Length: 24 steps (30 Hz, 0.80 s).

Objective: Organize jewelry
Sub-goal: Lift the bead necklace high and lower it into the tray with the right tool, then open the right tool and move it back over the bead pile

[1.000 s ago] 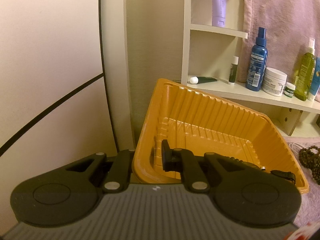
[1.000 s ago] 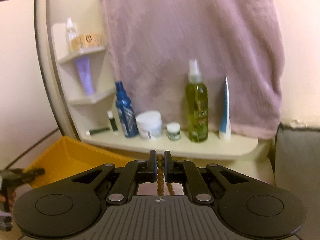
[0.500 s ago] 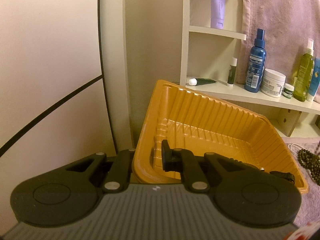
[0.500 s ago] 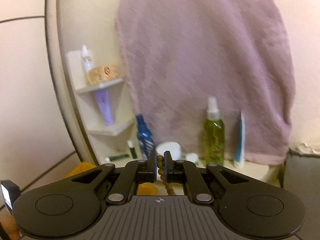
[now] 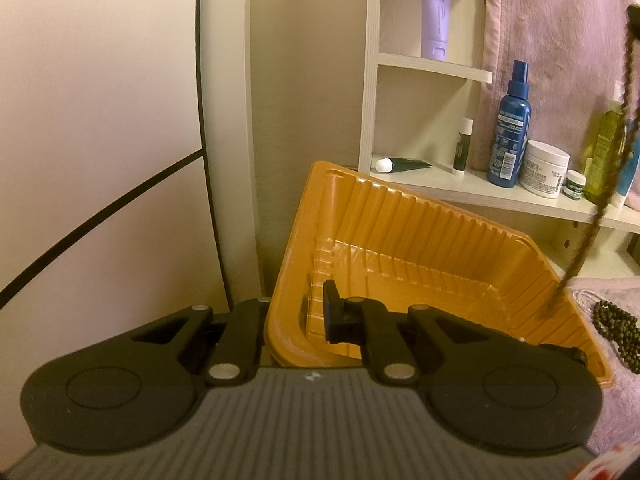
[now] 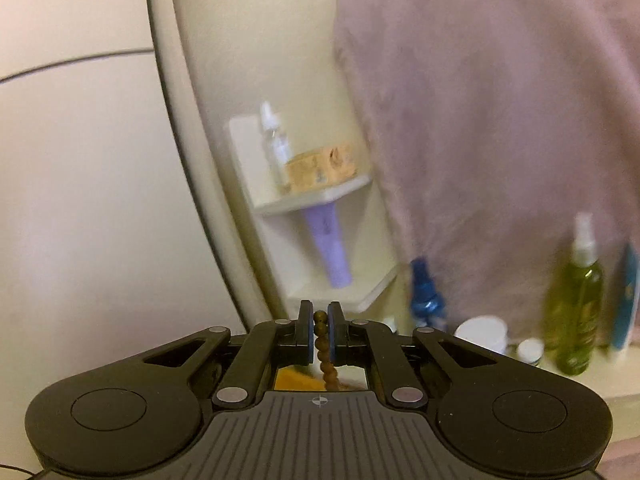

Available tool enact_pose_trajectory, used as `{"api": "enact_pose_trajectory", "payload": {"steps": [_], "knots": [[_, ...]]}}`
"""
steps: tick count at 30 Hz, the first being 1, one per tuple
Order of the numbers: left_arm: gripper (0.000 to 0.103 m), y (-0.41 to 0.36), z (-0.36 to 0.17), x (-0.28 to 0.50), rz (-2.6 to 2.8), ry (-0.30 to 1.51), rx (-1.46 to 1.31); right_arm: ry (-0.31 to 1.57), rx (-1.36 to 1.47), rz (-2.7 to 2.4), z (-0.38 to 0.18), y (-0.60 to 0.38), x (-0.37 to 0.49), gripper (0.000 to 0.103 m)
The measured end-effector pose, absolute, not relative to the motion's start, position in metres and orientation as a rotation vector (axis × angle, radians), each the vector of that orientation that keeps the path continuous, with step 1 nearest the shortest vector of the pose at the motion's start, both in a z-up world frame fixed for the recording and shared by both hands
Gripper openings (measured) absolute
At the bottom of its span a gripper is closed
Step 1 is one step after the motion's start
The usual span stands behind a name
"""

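Right gripper, jaws closed on bead strand; left gripper clamps tilted orange tray wall. Strand, apparently swinging at tray's edge, may land outside

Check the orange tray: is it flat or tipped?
Tipped. The left gripper pinches the orange tray's near wall, and its rim slants up toward the far-left corner. Nothing shows inside it.
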<state>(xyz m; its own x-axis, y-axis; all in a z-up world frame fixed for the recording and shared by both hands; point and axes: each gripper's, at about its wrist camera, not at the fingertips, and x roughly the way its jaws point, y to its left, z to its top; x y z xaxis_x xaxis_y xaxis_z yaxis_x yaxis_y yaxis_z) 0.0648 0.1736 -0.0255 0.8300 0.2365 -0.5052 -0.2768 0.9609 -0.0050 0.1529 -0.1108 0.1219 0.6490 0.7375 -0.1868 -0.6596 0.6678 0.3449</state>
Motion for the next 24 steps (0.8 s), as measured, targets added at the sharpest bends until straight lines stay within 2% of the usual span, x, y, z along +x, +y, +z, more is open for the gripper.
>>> {"api": "enact_pose_trajectory", "payload": {"steps": [17, 18, 20, 22, 24], "knots": [[0.011, 0.172, -0.025, 0.064, 0.277, 0.526, -0.087, 0.675, 0.191, 0.770, -0.001, -0.053, 0.174, 0.008], [0.011, 0.172, -0.025, 0.065, 0.279, 0.527, -0.087, 0.693, 0.180, 0.757, -0.006, -0.053, 0.174, 0.009], [0.011, 0.172, -0.025, 0.065, 0.279, 0.528, -0.087, 0.713, 0.176, 0.737, -0.011, -0.055, 0.171, 0.019], [0.011, 0.172, -0.025, 0.064, 0.280, 0.529, -0.088, 0.720, 0.201, 0.731, -0.015, -0.062, 0.167, 0.042], [0.011, 0.172, -0.026, 0.064, 0.282, 0.530, -0.089, 0.716, 0.221, 0.720, -0.017, -0.071, 0.160, 0.048]]}}
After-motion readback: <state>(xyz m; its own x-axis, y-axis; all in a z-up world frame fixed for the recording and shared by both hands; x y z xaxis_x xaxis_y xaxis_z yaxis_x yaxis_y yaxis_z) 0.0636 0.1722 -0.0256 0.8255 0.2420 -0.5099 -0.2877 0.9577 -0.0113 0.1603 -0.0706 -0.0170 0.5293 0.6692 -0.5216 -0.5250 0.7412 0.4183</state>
